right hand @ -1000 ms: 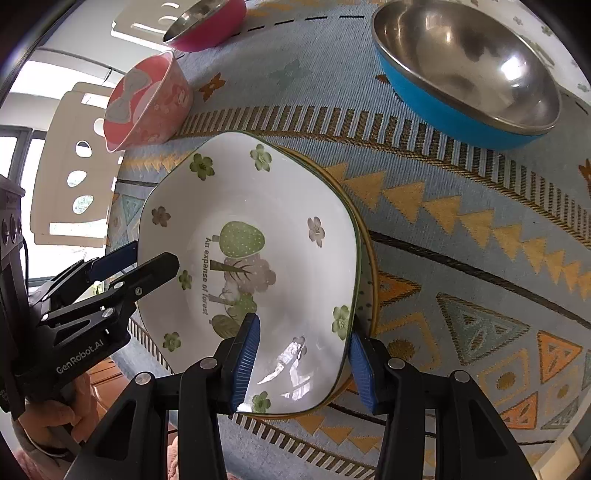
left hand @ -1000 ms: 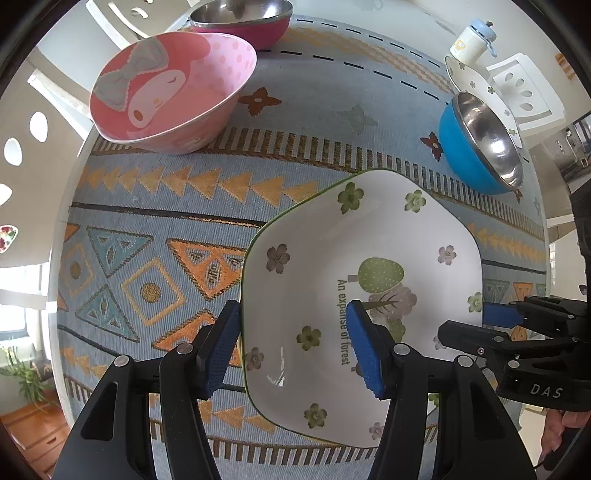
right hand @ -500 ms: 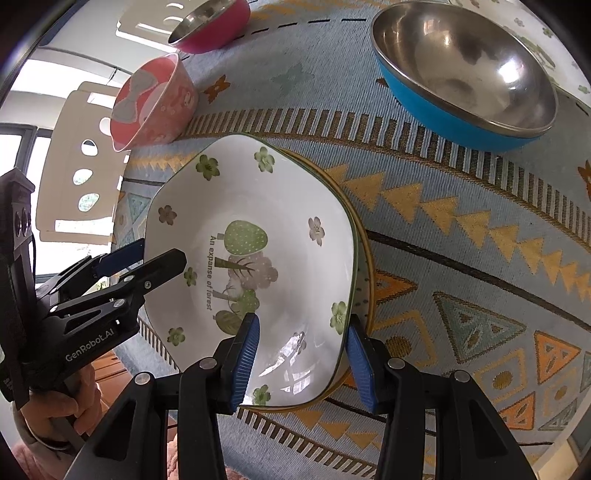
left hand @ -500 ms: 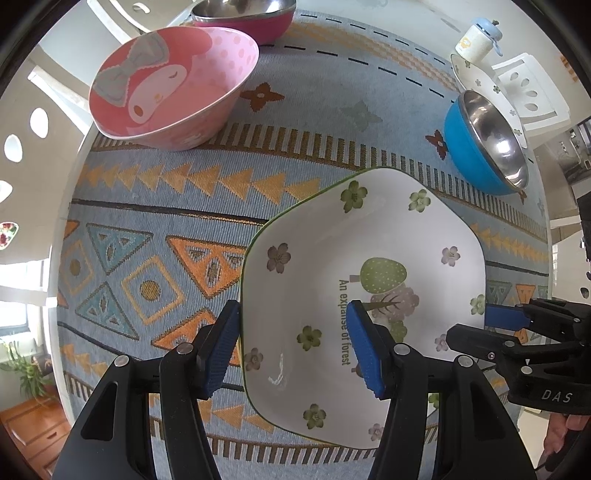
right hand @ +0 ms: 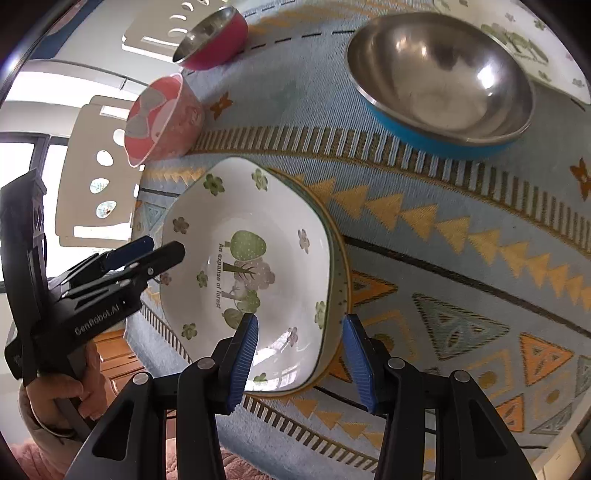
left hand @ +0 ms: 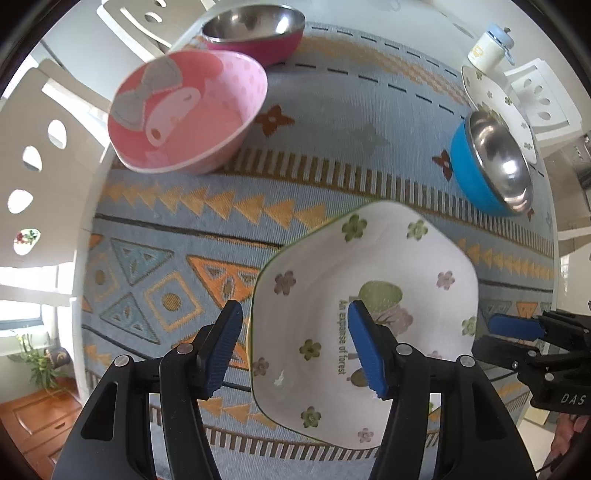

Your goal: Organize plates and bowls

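A white hexagonal floral plate sits stacked on another plate, whose yellow-edged rim shows under its right side. My left gripper is open, its jaws either side of the plate's left rim. My right gripper is open, its jaws either side of the plate's near right rim. A pink cartoon bowl, a magenta steel bowl and a blue steel bowl stand farther back.
A patterned blue cloth covers the table. A second floral plate lies behind the blue bowl, with a small white jar beyond it. White chairs stand around the table. The table edge runs close along the near side.
Both grippers have drawn back and up a little from the plate; the left view has swung so the pink and magenta bowls sit nearer the middle. The plate has not moved.
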`<state>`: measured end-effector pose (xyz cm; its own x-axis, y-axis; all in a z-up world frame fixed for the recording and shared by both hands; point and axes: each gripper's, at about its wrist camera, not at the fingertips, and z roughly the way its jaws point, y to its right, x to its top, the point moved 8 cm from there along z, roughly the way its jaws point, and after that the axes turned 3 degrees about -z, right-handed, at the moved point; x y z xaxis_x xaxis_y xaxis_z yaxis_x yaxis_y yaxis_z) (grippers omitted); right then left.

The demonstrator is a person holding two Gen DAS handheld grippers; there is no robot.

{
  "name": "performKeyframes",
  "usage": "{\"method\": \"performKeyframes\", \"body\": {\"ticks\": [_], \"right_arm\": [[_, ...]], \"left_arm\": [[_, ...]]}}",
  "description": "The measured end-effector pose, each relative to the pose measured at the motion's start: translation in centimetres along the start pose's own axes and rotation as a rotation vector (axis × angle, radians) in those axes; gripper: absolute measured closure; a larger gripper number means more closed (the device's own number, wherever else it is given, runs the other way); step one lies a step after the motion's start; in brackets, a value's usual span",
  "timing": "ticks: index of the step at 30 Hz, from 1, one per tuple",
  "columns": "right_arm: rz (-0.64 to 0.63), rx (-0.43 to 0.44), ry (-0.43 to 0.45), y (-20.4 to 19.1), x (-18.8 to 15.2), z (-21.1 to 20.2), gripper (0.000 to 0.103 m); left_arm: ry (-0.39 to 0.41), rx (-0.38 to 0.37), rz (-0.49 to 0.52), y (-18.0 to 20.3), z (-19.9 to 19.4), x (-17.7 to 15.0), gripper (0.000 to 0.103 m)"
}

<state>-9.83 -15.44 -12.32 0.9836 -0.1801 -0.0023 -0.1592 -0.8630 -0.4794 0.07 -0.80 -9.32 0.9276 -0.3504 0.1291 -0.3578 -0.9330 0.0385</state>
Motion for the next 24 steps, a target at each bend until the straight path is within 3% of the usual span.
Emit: {"method": "performKeyframes", "body": {"ticks": [9, 24], "right_arm": [[-0.012, -0.006, 0.028, 1.8, 0.4, -2.8, 0.054], [0.027, 0.005, 0.207, 9.6, 5.5, -11.8, 0.049]], "left_arm": [[0.014, 0.009, -0.006, 2.8, -1.3, 2.5, 0.045], [0.059, -0.038, 0.022, 11.6, -1.8, 9.0, 0.045]]}}
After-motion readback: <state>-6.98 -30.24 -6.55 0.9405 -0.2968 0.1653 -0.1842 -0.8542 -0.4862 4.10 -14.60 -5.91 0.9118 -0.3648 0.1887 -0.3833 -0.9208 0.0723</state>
